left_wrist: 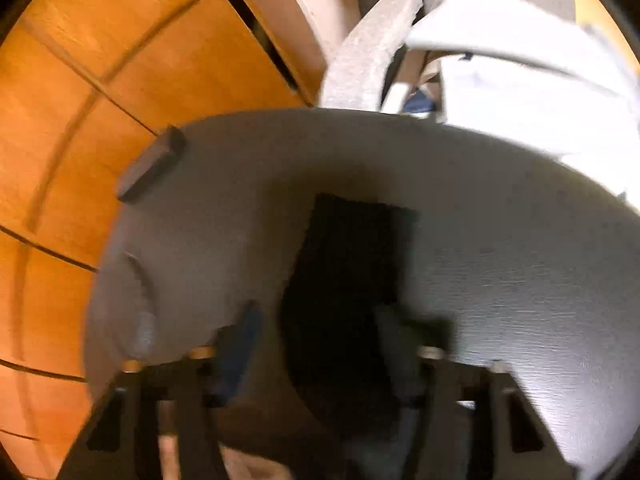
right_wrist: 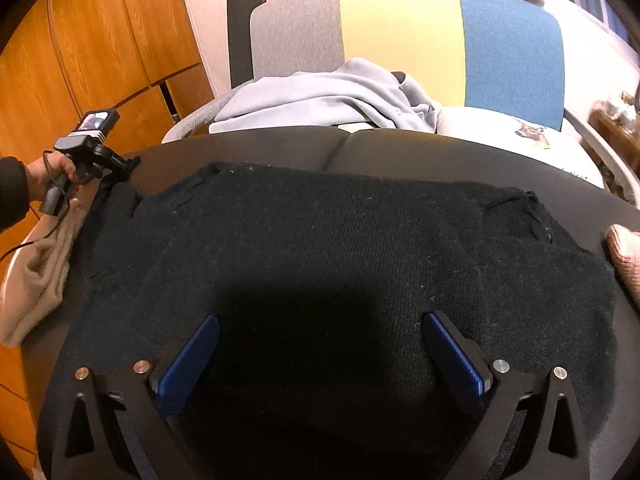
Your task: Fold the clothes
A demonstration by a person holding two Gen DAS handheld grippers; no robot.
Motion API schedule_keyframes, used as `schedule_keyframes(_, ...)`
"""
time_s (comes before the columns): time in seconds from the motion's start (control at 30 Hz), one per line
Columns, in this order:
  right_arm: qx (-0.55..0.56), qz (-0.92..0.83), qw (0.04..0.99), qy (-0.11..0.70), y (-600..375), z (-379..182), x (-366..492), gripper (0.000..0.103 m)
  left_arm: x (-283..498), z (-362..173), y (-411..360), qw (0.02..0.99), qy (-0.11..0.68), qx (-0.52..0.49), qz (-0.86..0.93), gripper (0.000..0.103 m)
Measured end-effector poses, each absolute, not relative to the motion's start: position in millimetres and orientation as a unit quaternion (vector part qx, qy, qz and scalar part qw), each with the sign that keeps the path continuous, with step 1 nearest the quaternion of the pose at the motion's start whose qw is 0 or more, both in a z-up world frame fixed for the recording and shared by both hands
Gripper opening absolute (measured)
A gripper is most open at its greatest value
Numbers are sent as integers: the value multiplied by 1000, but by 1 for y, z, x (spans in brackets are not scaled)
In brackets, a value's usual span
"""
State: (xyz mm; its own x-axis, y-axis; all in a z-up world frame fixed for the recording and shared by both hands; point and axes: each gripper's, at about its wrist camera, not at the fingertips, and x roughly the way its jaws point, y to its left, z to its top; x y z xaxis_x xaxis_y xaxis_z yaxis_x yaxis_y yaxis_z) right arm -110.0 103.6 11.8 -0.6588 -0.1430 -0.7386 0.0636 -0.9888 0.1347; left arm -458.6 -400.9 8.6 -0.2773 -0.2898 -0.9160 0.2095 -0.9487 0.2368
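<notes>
A black knit sweater (right_wrist: 340, 240) lies spread flat on a dark round table (right_wrist: 400, 144). My right gripper (right_wrist: 320, 344) hovers open over its near edge, blue pads wide apart, holding nothing. My left gripper (right_wrist: 116, 168) is at the table's far left, at the sweater's left sleeve (right_wrist: 116, 204). In the blurred left wrist view its fingers (left_wrist: 240, 340) frame a strip of black fabric (left_wrist: 352, 280) over a grey surface (left_wrist: 500, 260); the left gripper (left_wrist: 316, 328) looks part open, and I cannot tell whether it grips the fabric.
A light blue hoodie (right_wrist: 320, 100) lies on a seat with a grey, yellow and blue backrest (right_wrist: 400, 36). A beige garment (right_wrist: 36, 276) hangs at the table's left edge, a pink knit (right_wrist: 628, 256) at its right. Orange wooden cabinets (right_wrist: 80, 40) stand on the left.
</notes>
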Motion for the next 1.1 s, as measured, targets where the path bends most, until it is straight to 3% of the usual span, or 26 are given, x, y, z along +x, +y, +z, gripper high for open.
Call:
schedule_keyframes(0.03, 410, -909, 55, -45, 102, 11, -110, 103, -458, 12, -407, 151, -4, 581, -800, 7)
schedule_keyframes(0.13, 413, -909, 52, -38, 100, 10, -112, 103, -443, 30, -426, 100, 117, 549, -822, 7)
schedule_keyframes(0.23, 411, -909, 54, -42, 102, 10, -112, 103, -412, 64, -429, -11, 234, 470, -851, 7)
schedule_keyframes(0.4, 411, -909, 54, -42, 102, 9, -112, 103, -362, 112, -401, -170, 308, 382, -855, 7)
schedule_keyframes(0.67, 409, -910, 51, -45, 102, 15, -110, 103, -288, 133, -277, -325, 321, 352, -817, 7)
schedule_keyframes(1.0, 383, -917, 14, -113, 136, 40, -49, 103, -201, 81, -123, -422, 266, 431, -752, 7)
schedule_keyframes(1.1, 402, -909, -8, -107, 141, 32, -38, 103, -181, 58, -87, -413, 206, 451, -764, 7)
